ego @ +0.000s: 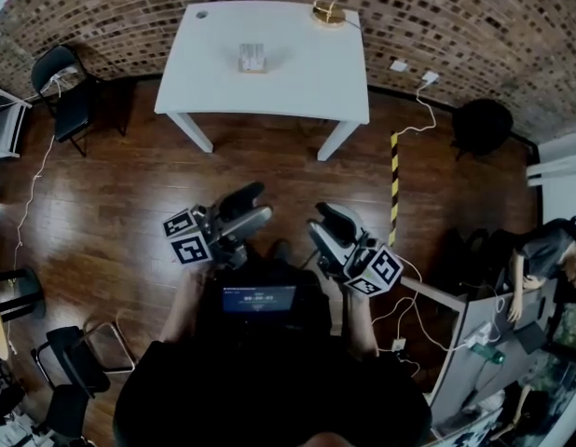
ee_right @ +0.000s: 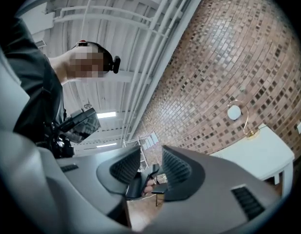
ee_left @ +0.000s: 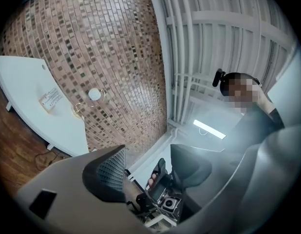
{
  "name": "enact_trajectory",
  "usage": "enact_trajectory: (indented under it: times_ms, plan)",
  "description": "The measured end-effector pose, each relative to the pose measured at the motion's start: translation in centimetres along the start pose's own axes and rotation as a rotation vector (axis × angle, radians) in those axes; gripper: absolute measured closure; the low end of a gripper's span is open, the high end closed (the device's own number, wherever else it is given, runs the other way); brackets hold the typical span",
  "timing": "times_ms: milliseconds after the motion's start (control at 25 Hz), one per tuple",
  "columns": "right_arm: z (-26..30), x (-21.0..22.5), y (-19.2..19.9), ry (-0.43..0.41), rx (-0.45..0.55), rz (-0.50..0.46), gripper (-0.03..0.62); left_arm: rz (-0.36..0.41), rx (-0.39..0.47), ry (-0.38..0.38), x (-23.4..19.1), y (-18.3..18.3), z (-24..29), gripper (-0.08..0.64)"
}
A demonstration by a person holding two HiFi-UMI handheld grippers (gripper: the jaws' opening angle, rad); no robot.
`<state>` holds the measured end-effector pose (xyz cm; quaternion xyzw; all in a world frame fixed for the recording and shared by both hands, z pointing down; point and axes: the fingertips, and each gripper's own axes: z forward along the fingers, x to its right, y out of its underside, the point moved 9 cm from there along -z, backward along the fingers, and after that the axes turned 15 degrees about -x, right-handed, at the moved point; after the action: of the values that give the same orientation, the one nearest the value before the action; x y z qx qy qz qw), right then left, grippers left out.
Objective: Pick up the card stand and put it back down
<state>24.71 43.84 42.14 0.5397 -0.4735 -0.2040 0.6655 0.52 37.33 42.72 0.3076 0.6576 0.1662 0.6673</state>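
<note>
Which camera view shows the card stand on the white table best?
The head view: the card stand stands whole and unobstructed near the middle of the white table. The left gripper view shows it small and distorted at the left edge. The right gripper view shows only a table corner, no stand.

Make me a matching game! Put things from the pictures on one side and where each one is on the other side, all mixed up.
Things:
1. card stand
2. lamp
3. striped strip
4. left gripper

Places:
A. on the floor, right of the table
B. in the air, jaws apart
C. middle of the table
D. far right corner of the table

Pairs: 1-C, 2-D, 3-A, 4-B
</note>
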Motion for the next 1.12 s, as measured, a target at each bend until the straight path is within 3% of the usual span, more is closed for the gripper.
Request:
enact_trajectory:
  times_ms: [240,480,640,840,1120]
  plan:
    - [3.6,1.7,-1.0,0.006,-0.048,-0.006,0.454,-0.040,0.044,-0.009,-3.4,-2.9,-0.8,0.236]
    - [8.8,5.2,-2.3,0.080,-0.087,0.022,0.454,-0.087,0.098,0.053,-9.5,-8.3,-1.4,0.227]
    - [15.4,7.8,-3.7,0.095,-0.128,0.007,0.443,-0.083,0.138,0.063,-14.0,-13.7,-3.1,0.167]
    - [23.3,10.3,-6.1,0.110,-0.179,-0.042,0.427,-0.041,0.155,0.079,-17.9,-19.4,-6.4,0.150]
    - [29.5,12.7,-6.1,0.146,-0.254,-0.031,0.417,-0.065,0.183,0.160,-22.8,-23.8,-10.5,0.150]
